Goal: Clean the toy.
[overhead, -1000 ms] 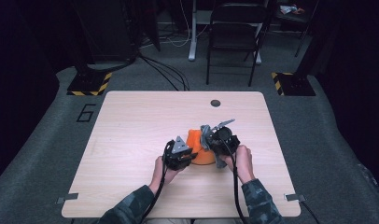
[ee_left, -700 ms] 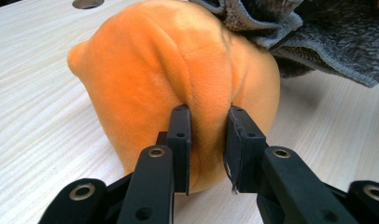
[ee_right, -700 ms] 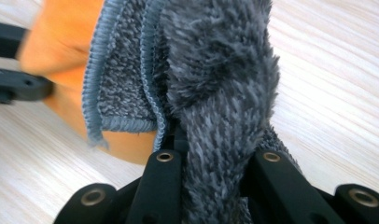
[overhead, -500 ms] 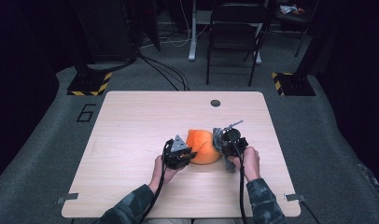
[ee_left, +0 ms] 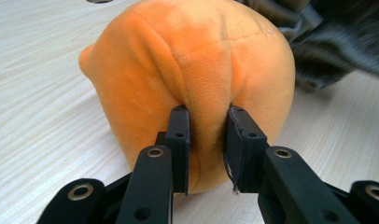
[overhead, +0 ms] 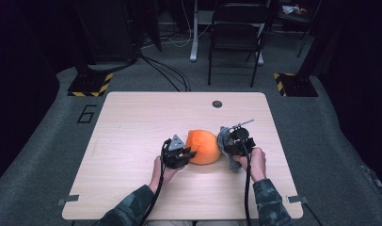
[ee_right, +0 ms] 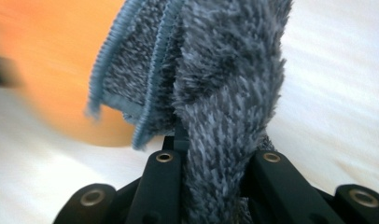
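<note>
While the left gripper (overhead: 185, 154) pinches a fold of the orange plush (overhead: 204, 146) on the surface (overhead: 132, 127), the plush lies just right of it. Beyond, the right gripper (overhead: 230, 142) clamps a grey cloth (ee_right: 215, 70) that touches the plush's right side.

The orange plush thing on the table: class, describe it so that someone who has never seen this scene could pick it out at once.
Start at the light wooden table and look at its near middle, between the person's two hands. There sits the orange plush toy, pinched at one side by the left tool. Its rounded shape and bright, smooth orange set it apart from the shaggy grey cloth beside it.
</note>
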`<state>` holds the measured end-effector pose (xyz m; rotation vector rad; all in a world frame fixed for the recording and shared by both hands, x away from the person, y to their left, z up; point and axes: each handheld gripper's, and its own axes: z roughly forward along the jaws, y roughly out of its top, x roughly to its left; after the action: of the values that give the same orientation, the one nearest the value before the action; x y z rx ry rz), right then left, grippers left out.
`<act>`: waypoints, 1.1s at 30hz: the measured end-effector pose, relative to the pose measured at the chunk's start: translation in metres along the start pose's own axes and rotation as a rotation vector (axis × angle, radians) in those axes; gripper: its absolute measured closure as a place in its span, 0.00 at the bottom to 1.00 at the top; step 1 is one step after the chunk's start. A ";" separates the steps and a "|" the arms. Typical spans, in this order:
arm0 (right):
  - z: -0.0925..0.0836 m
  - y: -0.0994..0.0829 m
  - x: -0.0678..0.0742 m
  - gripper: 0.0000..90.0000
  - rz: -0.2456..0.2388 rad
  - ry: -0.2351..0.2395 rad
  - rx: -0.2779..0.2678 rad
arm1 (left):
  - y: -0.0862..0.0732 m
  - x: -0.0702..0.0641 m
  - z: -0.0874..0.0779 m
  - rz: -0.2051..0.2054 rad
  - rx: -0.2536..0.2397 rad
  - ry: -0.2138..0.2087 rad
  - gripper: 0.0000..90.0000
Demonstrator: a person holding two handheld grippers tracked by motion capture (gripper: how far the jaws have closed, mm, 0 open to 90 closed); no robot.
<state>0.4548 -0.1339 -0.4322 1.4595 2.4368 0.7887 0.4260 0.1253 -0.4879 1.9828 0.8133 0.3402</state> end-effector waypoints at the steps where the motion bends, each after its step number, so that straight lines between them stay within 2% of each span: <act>1: -0.004 0.003 0.006 0.87 -0.015 0.005 -0.011 | 0.000 0.000 0.000 0.004 -0.002 0.003 0.80; 2: -0.005 0.005 0.013 0.87 -0.032 0.014 -0.010 | 0.000 0.000 0.000 0.002 -0.004 0.006 0.80; 4: -0.001 0.006 0.022 0.87 -0.078 -0.015 0.005 | -0.001 0.002 0.000 -0.004 -0.003 0.003 0.78; 5: 0.003 0.006 0.024 0.87 -0.072 -0.026 0.008 | -0.001 0.002 -0.001 -0.018 -0.007 0.005 0.75; 6: 0.008 0.004 0.023 0.87 -0.065 -0.030 0.006 | 0.000 0.002 -0.002 -0.011 -0.001 -0.003 0.70; 7: 0.011 0.003 0.022 0.87 -0.052 -0.020 0.003 | 0.000 0.001 -0.003 -0.002 -0.008 0.006 0.63; 8: 0.013 0.002 0.021 0.87 -0.046 -0.030 -0.004 | 0.002 -0.002 -0.006 0.036 0.010 0.029 0.57; 10: 0.015 0.001 0.015 0.87 -0.009 -0.030 -0.028 | 0.001 -0.007 -0.008 0.064 0.022 0.060 0.46; 14: 0.016 0.000 0.009 0.87 0.015 -0.004 -0.040 | -0.004 -0.012 0.000 0.087 0.030 0.091 0.41; 17: 0.016 0.000 0.010 0.87 0.007 -0.009 -0.048 | -0.008 -0.012 0.008 0.094 0.017 0.118 0.53; 20: 0.015 0.001 0.011 0.87 -0.002 -0.010 -0.046 | -0.009 -0.011 0.009 0.098 0.014 0.119 0.73; 22: 0.011 0.003 0.012 0.87 -0.004 -0.015 -0.050 | -0.007 -0.011 0.007 0.103 0.010 0.111 0.81; 24: 0.002 0.006 0.013 0.87 -0.013 -0.022 -0.067 | -0.005 -0.012 0.004 0.099 0.002 0.100 0.85; 27: -0.013 0.012 0.021 0.87 -0.024 0.020 -0.116 | 0.000 -0.015 -0.001 0.100 -0.008 0.082 0.87; 30: -0.022 0.017 0.041 0.87 -0.073 0.028 -0.151 | 0.005 -0.024 -0.006 0.119 -0.018 0.059 0.89; 33: -0.022 0.019 0.060 0.86 -0.108 0.045 -0.189 | 0.007 -0.032 -0.008 0.139 -0.025 0.043 0.89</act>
<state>0.4299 -0.0828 -0.3976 1.2444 2.3746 1.0066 0.4010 0.1064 -0.4751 2.0195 0.6961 0.4727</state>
